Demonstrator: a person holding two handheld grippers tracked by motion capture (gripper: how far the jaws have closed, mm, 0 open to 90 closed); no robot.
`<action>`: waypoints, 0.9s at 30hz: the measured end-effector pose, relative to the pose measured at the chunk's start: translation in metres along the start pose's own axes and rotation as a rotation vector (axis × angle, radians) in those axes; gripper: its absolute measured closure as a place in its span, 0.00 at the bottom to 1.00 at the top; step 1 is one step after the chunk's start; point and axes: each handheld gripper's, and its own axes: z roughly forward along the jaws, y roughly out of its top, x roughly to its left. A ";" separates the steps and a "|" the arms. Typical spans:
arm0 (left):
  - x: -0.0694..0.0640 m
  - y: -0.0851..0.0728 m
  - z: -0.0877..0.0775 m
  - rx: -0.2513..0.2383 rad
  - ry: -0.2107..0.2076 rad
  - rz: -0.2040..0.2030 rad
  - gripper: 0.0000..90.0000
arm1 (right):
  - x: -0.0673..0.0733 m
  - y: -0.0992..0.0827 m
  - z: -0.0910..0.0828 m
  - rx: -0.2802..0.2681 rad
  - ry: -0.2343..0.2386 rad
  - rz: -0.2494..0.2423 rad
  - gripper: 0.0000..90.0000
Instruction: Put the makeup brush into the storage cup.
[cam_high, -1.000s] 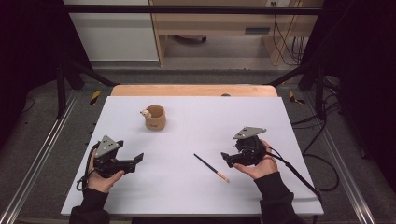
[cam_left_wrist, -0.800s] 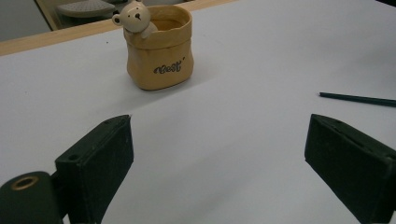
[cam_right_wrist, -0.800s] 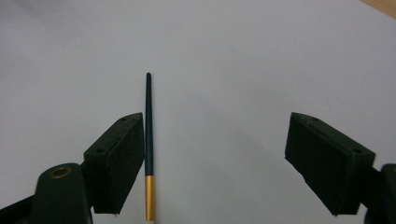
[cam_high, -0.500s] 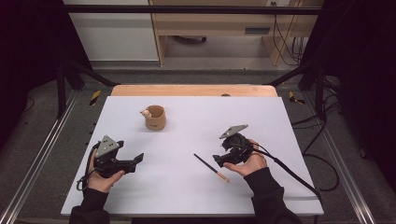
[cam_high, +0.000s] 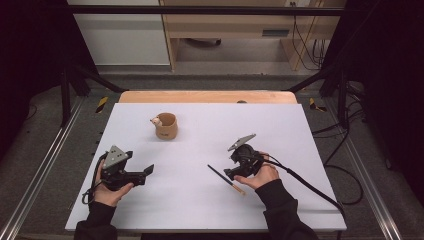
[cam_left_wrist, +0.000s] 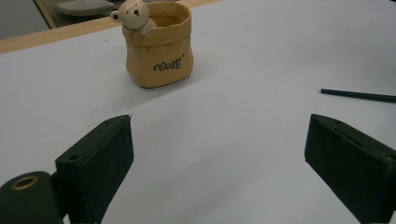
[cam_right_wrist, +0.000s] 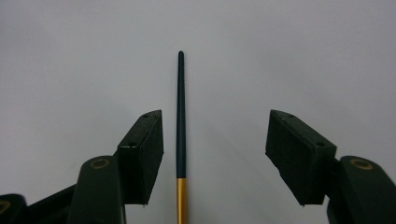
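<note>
In the high view, the right gripper (cam_high: 231, 171) is low over the brush (cam_high: 226, 179), which lies flat on the white table (cam_high: 300, 130) toward its near edge, right of the middle. The left gripper (cam_high: 148, 170) rests near the near left corner, and the bear pot (cam_high: 165, 125) stands toward the far edge.

In the left gripper view, the jaws stand wide apart with only bare table between them.

In the right gripper view, the jaws have just been closing; the brush (cam_right_wrist: 180, 116) lies between them, close beside one jaw, and neither pad presses it.

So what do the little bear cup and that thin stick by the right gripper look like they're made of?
Bear cup: likely glazed ceramic, given its smooth tan sheen and moulded bear. Stick: probably painted wood or plastic, with a matte dark shaft and a glossy gold section.
</note>
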 end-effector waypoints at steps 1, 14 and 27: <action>0.000 0.000 0.000 0.000 0.000 0.000 0.08 | 0.000 0.000 0.001 0.005 0.002 -0.003 0.44; 0.000 0.000 0.000 0.005 -0.004 0.009 0.08 | 0.003 -0.002 0.014 0.078 0.033 -0.037 0.56; 0.000 0.000 0.001 0.011 -0.004 0.013 0.09 | 0.007 -0.005 0.031 0.137 0.045 -0.061 0.64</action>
